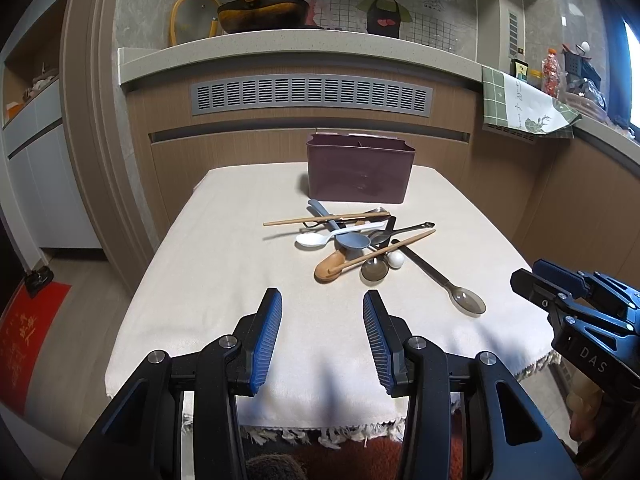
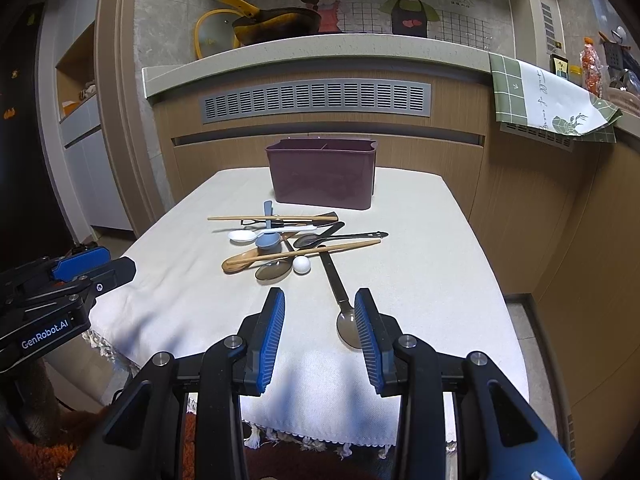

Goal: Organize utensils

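Left tongs [image 1: 322, 312]: spread wide and holding nothing, poised above the near part of the cloth-covered bench [image 1: 224, 264], short of the utensils.
Right tongs [image 2: 319, 312]: spread as well, empty, low over the near edge; the bowl of the long dark spoon [image 2: 347, 326] lies just beside the right pad [image 2: 370, 344], so this is probably the first pick.
Utensil pile [image 1: 352, 240]: a crossed heap at mid-bench, containing two wooden chopsticks [image 1: 326, 219], a white spoon [image 1: 314, 240], a grey-blue spoon [image 1: 354, 241], a wooden spoon [image 1: 330, 270], dark-handled pieces and a small white ball-like piece [image 1: 396, 259]. They overlap, so lifting one may drag its neighbours.
Long dark spoon, placement: it juts out of the heap toward the near edge, its bowl lying free, which makes it the easiest to take without disturbing the rest.
Holder [image 2: 324, 176]: a maroon box with a divider inside, upright at the far end of the bench, just behind the pile; nothing rises above its rim. Its compartments suggest sorting by type.
Progress: apparently at the very start, with everything outside the holder.
Risk: thin chopsticks lie flat on cloth and may be hard to pinch.
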`<state>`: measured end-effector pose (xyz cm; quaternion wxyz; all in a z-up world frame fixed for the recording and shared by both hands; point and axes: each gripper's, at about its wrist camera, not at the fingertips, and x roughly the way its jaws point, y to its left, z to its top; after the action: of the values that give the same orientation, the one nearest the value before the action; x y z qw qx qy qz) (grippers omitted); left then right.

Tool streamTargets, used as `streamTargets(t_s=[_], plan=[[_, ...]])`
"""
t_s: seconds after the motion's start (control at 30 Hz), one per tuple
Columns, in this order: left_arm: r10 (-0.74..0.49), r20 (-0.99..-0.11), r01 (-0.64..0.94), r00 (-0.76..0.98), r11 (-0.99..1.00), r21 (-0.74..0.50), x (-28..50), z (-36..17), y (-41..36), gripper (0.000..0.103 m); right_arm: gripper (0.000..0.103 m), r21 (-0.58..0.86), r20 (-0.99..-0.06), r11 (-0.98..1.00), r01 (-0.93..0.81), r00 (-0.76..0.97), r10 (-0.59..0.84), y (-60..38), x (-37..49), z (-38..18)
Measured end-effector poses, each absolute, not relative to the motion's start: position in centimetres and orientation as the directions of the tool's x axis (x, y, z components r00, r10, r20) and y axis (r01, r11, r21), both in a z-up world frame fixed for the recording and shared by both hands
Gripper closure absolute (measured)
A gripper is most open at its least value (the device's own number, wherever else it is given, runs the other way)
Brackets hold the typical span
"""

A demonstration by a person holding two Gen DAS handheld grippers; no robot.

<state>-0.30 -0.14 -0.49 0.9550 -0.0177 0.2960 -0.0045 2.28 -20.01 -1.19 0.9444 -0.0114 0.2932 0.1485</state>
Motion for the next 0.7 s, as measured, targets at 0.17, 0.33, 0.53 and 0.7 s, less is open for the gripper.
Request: streamTargets(t_s=[0.17,0.33,0.53,0.7], plan=[[-0.020,-0.565,-0.003,0.825,0.999,-0.039,-0.44,-0.55,-0.22,0.060,0.069,0.066,-0.558,0.956,-0.286,0.784,0.273,-20.01,2.32,-1.21],[-0.020,-0.566,-0.001,0.824,0.999,-0.038,-0.29,-0.47,-0.10,0.060,0.069,0.067,-0.560,0.956,-0.287,0.782,0.274,-19.99,2.31,-1.25],[-0.020,-0.568,-0.002,0.823,0.999,-0.038,-0.34,-0.54,-0.13,0.060,0.069,0.067,-0.562,0.956,-0.284,0.782,0.272,-20.01,2.37,-1.30],[-0.021,-0.567,-0.002,0.823,0.999,-0.040,-0.90,-0.53,-0.36,0.060,0.069,0.066,-0.562,0.956,-0.284,0.782,0.271,-20.03,2.38,-1.30]])
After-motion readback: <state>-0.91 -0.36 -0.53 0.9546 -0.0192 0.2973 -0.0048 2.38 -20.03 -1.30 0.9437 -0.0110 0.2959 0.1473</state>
